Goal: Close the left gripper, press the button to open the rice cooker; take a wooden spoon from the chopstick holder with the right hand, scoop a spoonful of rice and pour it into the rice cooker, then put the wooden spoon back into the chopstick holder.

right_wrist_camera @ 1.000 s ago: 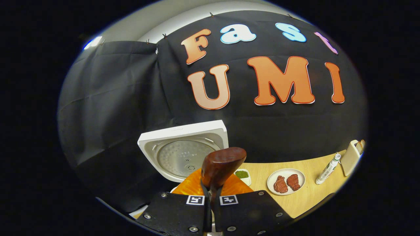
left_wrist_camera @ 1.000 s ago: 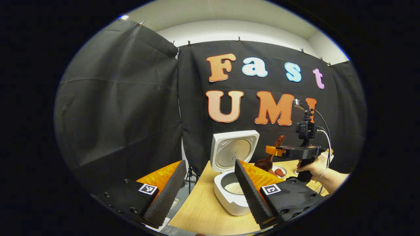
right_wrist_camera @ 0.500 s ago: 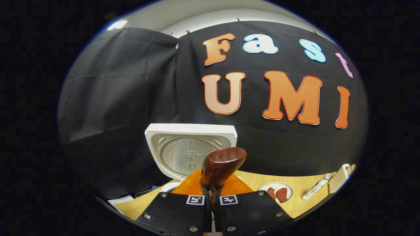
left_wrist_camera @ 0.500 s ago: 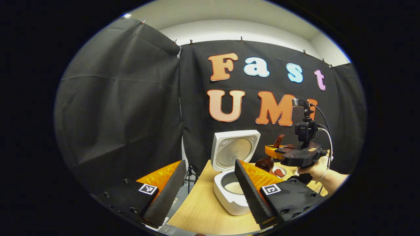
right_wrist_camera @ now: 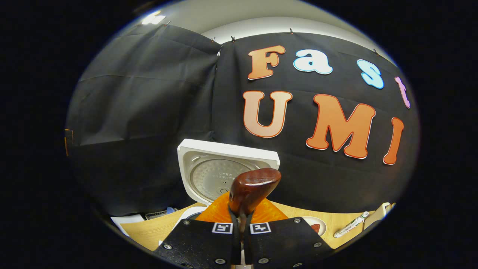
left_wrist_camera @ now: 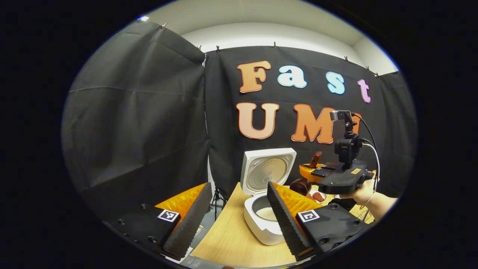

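**Spoon gripped above the open cooker**

The right tool [right_wrist_camera: 241,224] is clamped on the wooden spoon [right_wrist_camera: 252,188]. The left tool [left_wrist_camera: 239,215] hangs wide apart. The open rice cooker [left_wrist_camera: 263,220] sits on the table [left_wrist_camera: 227,243] at 6 o'clock, rice inside.

Black cloth wall [left_wrist_camera: 142,123], pale ceiling [left_wrist_camera: 261,15], wooden table [left_wrist_camera: 231,239]

Black tool [left_wrist_camera: 239,218] bodies, square markers, screws.

No readable text stands on any object. The square black-and-white markers [right_wrist_camera: 260,227] on the right gripper [right_wrist_camera: 239,220] carry patterns, not words. Print inside the rice cooker lid [right_wrist_camera: 224,175] just beyond its fingers is too small to read.
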